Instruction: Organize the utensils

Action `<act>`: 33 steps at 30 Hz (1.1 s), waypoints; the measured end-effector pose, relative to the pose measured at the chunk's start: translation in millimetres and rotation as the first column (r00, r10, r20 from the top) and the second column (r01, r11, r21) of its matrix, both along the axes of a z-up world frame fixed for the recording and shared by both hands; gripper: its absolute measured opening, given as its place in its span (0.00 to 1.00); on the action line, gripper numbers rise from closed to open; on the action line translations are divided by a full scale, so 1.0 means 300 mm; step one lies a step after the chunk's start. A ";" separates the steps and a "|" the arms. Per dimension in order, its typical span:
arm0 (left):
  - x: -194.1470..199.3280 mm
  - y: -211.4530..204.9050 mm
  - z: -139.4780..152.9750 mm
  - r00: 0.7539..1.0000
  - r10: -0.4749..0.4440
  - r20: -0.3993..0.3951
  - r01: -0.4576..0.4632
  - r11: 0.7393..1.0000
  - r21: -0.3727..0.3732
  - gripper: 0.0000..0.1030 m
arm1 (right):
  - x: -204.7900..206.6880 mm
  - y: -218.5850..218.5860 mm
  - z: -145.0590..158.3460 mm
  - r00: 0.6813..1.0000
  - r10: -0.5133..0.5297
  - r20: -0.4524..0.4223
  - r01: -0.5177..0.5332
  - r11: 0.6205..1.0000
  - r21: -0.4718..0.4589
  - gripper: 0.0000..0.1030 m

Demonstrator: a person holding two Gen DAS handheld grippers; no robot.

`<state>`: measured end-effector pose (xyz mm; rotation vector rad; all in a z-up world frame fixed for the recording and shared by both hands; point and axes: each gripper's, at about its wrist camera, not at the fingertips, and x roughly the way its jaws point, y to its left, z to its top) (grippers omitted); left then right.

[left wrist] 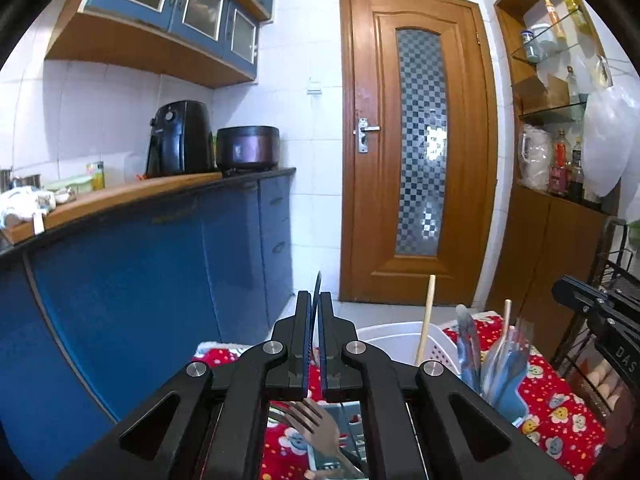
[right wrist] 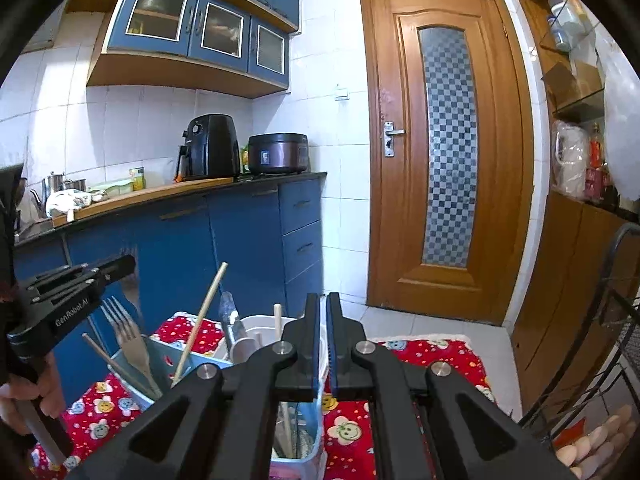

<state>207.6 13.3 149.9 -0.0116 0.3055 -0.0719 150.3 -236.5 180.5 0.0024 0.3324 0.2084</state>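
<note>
The left gripper (left wrist: 316, 312) pinches a thin blue utensil (left wrist: 318, 284). The right gripper (right wrist: 323, 316) is closed on nothing, above the blue holder (right wrist: 132, 360) with a fork (right wrist: 120, 328).

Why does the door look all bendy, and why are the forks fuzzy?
Left wrist view: the fisheye lens bows the wooden door and darkens the corners; the utensils in the blue holder smear with motion blur. Right wrist view: the door curves too, but the fork looks sharper.

Upright chopsticks (right wrist: 200, 320) and a fork (right wrist: 128, 340) crowd the blue holder (right wrist: 132, 388); the red mat's (right wrist: 420, 360) right side lies open.
</note>
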 end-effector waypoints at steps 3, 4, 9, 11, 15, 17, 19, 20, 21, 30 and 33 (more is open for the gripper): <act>-0.010 -0.001 0.012 1.000 -0.009 0.001 0.009 1.000 -0.007 0.05 | -0.017 -0.004 0.011 1.000 0.010 -0.002 -0.010 1.000 0.023 0.17; -0.018 -0.002 0.020 1.000 -0.012 0.004 0.012 1.000 -0.007 0.08 | -0.023 -0.006 0.016 1.000 0.013 -0.002 -0.013 0.999 0.030 0.20; -0.075 -0.003 0.065 0.999 -0.035 0.009 0.035 0.999 -0.017 0.17 | -0.079 -0.017 0.055 1.000 0.027 -0.001 -0.027 0.997 0.072 0.28; -0.102 -0.005 0.079 0.999 -0.046 0.002 0.046 0.999 -0.018 0.22 | -0.110 -0.021 0.068 0.999 0.036 0.001 -0.036 0.996 0.087 0.34; -0.174 -0.012 0.099 0.998 -0.069 -0.012 0.069 0.997 -0.023 0.36 | -0.179 -0.022 0.082 0.999 0.044 0.000 -0.044 0.994 0.104 0.40; -0.216 -0.014 0.103 0.997 -0.077 -0.016 0.076 0.997 -0.022 0.40 | -0.218 -0.021 0.077 0.999 0.048 -0.007 -0.047 0.992 0.115 0.43; -0.254 -0.016 0.104 0.996 -0.082 -0.021 0.081 0.996 -0.021 0.46 | -0.253 -0.018 0.068 0.998 0.053 -0.018 -0.050 0.992 0.118 0.46; -0.277 -0.017 0.102 0.996 -0.084 -0.024 0.083 0.996 -0.021 0.49 | -0.271 -0.015 0.063 0.998 0.054 -0.023 -0.051 0.992 0.119 0.48; -0.299 -0.018 0.100 0.996 -0.085 -0.029 0.085 0.996 -0.022 0.53 | -0.286 -0.013 0.057 0.998 0.057 -0.027 -0.054 0.991 0.121 0.49; -0.479 -0.040 0.025 0.993 -0.091 -0.070 0.090 0.996 -0.014 0.66 | -0.435 0.015 -0.033 0.994 0.068 -0.081 -0.057 0.989 0.136 0.66; -0.514 -0.039 -0.016 0.993 -0.070 -0.100 0.068 0.998 -0.017 0.66 | -0.475 0.016 -0.060 0.993 0.068 -0.093 -0.054 0.987 0.150 0.70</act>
